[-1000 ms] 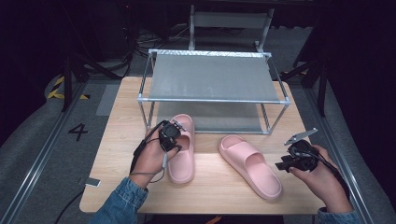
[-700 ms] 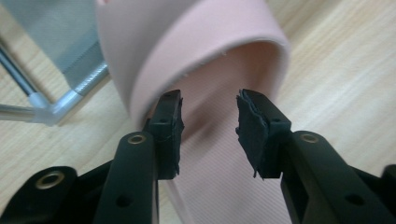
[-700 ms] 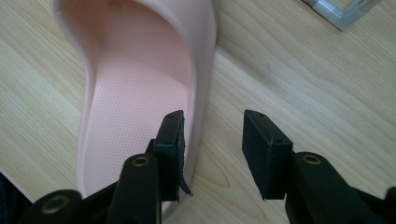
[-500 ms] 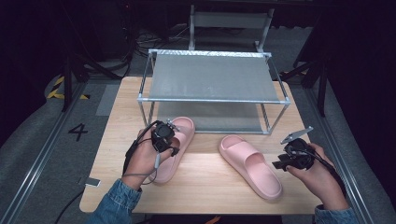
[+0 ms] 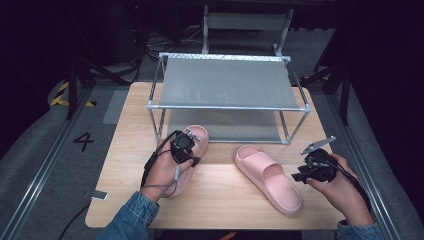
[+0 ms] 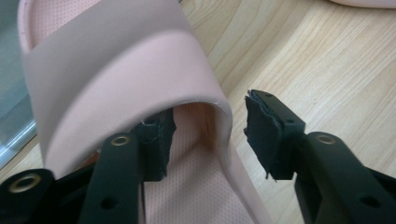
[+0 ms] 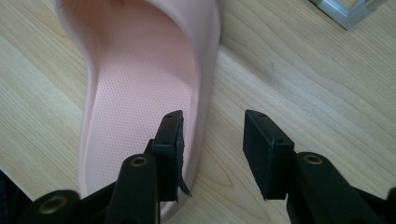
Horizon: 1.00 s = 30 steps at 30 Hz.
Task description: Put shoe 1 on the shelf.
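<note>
Two pink slippers lie on the wooden table point(image 5: 220, 200). The left slipper point(image 5: 199, 134) rests toe-first towards the rack, and my left gripper point(image 5: 192, 136) sits over its strap. In the left gripper view the strap's side edge point(image 6: 116, 70) stands between the jaws of that gripper point(image 6: 210, 135). One pad point(image 6: 161, 140) is under the strap and the other point(image 6: 266, 135) is clear of it. These jaws have just been opening. My right gripper point(image 5: 298, 175) is at the right slipper point(image 5: 270, 177), open astride its side wall point(image 7: 205, 70), the right gripper point(image 7: 212, 154) touching nothing.
A metal rack point(image 5: 225, 82) with two grey mesh shelves stands at the back of the table, its corner foot point(image 7: 345, 14) close to the right slipper. A small tag point(image 5: 98, 195) lies at the table's left front edge.
The left slipper's heel has swung to the left with my left hand, then stayed put. The left jaws stand wider than before. The right hand and right slipper have not moved.
</note>
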Motion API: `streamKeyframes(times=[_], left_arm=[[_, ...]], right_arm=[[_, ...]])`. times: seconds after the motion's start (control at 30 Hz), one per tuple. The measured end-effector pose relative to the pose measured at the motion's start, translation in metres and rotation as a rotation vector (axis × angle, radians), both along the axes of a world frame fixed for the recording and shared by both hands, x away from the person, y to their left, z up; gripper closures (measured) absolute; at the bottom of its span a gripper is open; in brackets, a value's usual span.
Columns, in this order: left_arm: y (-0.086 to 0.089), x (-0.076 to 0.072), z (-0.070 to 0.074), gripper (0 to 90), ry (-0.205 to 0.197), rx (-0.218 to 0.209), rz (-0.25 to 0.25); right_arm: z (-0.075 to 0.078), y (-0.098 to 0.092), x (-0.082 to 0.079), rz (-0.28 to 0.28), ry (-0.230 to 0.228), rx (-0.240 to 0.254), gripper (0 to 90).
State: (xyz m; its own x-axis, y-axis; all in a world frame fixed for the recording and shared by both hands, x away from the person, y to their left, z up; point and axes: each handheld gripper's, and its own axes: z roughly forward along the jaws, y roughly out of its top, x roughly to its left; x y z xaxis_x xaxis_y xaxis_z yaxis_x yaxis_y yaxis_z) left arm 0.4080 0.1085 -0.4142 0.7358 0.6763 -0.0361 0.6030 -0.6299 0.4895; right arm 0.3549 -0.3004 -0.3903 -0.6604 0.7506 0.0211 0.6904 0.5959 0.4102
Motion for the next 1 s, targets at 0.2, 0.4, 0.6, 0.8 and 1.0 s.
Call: streamKeyframes(times=[0.2,0.4,0.6,0.8,1.0], left_arm=[[0.001,0.000,-0.001,76.7,-0.001,-0.010,-0.006],[0.007,-0.001,0.005,84.7,0.018,-0.027,0.015],[0.007,-0.003,0.008,84.9,0.036,-0.013,0.002],[0.006,-0.008,0.017,84.8,0.058,-0.015,-0.024],[0.000,-0.017,0.034,84.7,0.071,-0.021,-0.058]], right_arm=[[-0.002,0.002,0.001,0.005,0.009,-0.001,59.3],[-0.002,0.001,0.001,0.002,0.008,0.001,59.4],[-0.004,0.001,0.002,0.009,0.016,0.002,59.8],[-0.003,0.000,0.001,0.005,0.013,0.006,59.6],[-0.002,-0.002,0.001,0.007,0.015,0.013,59.4]])
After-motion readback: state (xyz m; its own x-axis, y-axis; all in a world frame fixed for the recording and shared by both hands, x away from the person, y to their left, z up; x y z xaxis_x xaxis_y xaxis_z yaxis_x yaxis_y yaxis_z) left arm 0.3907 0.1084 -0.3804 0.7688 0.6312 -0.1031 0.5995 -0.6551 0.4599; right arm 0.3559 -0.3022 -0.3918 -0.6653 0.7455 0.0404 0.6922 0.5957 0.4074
